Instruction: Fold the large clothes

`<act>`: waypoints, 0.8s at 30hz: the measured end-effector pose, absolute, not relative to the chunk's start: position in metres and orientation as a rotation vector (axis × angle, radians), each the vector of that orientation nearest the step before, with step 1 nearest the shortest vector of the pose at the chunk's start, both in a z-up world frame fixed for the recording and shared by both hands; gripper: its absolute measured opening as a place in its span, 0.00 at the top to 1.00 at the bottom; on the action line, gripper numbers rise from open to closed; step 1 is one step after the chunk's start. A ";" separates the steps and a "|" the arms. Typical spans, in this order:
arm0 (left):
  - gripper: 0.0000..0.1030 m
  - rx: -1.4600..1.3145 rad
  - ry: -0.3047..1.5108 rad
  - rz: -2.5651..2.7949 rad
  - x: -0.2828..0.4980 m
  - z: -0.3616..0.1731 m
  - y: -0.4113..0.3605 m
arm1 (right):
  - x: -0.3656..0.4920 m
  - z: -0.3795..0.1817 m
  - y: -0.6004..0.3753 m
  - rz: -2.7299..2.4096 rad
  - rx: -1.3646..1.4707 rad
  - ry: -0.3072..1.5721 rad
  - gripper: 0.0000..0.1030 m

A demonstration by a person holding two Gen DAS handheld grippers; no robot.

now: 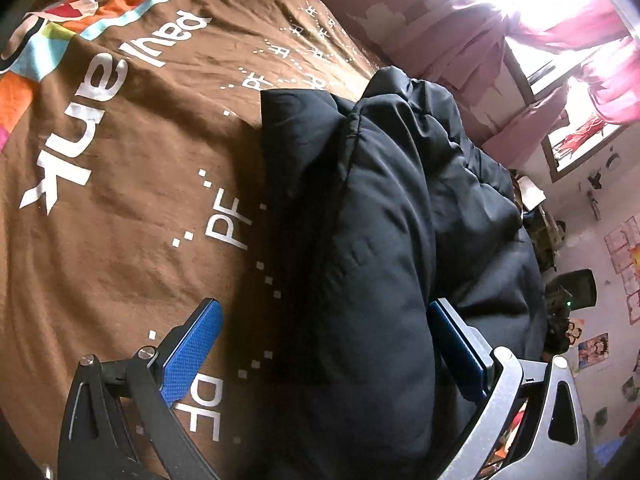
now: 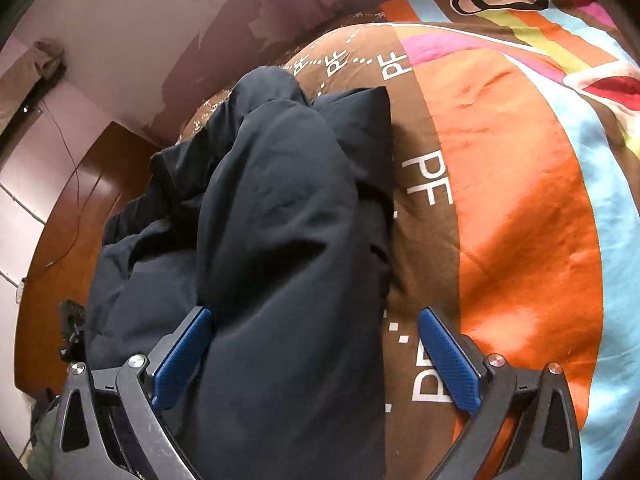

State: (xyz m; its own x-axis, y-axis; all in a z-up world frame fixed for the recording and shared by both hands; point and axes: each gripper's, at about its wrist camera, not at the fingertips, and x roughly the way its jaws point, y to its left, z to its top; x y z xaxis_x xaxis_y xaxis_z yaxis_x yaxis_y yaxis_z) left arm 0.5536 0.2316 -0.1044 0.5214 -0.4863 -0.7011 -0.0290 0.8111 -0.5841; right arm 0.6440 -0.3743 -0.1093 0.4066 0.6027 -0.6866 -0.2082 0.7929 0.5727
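Both tools hang low over the bed — left tool and right tool spread wide, straddling the puffy black jacket, bunched on the brown bedspread.

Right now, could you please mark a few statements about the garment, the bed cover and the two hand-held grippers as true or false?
1. The dark garment lies on a brown printed bed cover. True.
2. The left hand-held gripper is shut tight on the fabric. False: its jaws stand wide apart, a fold of garment between them.
3. The right hand-held gripper is open. True.
4. The garment is white. False: it is black or dark navy.
5. Pink curtains hang at the window. True.
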 end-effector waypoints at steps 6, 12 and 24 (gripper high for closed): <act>0.04 -0.569 0.980 -0.286 0.556 -0.104 0.227 | 0.639 -0.108 -0.366 0.494 0.412 1.012 0.00; 0.19 -0.558 0.962 -0.298 0.548 -0.100 0.218 | 0.630 -0.106 -0.351 0.516 0.415 1.000 0.31; 0.64 -0.575 0.948 -0.249 0.543 -0.087 0.203 | 0.630 -0.109 -0.345 0.463 0.483 1.004 0.41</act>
State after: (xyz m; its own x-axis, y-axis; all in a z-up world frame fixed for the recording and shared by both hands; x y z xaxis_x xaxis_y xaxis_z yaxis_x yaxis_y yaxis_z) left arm 0.5428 0.2032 -0.0866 0.5690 -0.4432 -0.6927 -0.0460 0.8238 -0.5649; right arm 0.6302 -0.3450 -0.1095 0.4595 0.5733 -0.6783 -0.1444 0.8018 0.5799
